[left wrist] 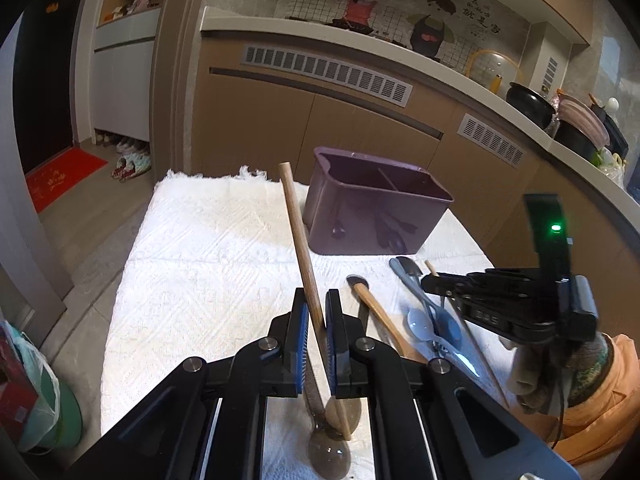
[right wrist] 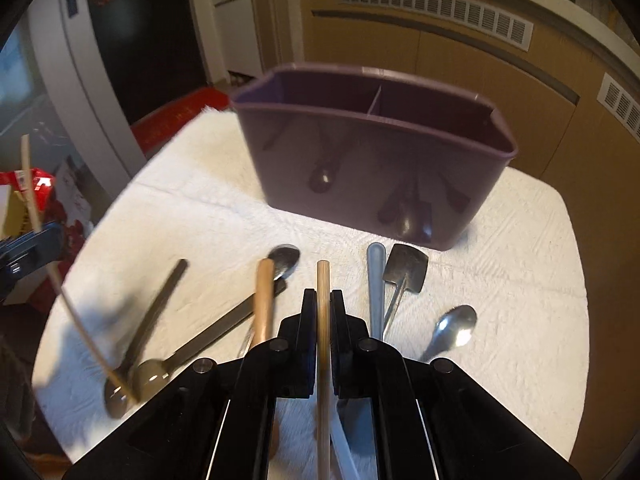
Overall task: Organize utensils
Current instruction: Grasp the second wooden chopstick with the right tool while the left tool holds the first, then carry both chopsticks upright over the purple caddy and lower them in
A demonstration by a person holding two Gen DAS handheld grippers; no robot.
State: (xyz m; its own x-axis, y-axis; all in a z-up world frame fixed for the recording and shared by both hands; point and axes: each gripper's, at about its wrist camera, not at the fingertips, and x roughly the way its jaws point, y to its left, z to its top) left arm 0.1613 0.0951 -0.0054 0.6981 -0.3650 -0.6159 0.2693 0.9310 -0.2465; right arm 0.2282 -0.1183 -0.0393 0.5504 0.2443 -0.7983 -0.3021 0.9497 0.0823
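Note:
A purple two-compartment utensil holder (left wrist: 372,208) (right wrist: 376,160) stands empty at the far side of the white cloth. My left gripper (left wrist: 317,300) is shut on a wooden spoon's handle (left wrist: 300,240), tilted up, with its bowl low over a brown spoon (left wrist: 330,454). My right gripper (right wrist: 323,300) (left wrist: 428,282) is shut on a light wooden stick (right wrist: 323,340) that points toward the holder. Several spoons lie on the cloth: a wooden-handled one (right wrist: 265,300), a grey-blue one (right wrist: 375,280), a small metal spatula (right wrist: 405,272), a steel spoon (right wrist: 456,328).
The white cloth (left wrist: 208,248) covers a small table. Brown kitchen cabinets (left wrist: 280,120) and a counter with pots stand behind. A red doormat (left wrist: 60,180) and shoes lie on the floor at left. A bag (left wrist: 40,400) sits by the table's left side.

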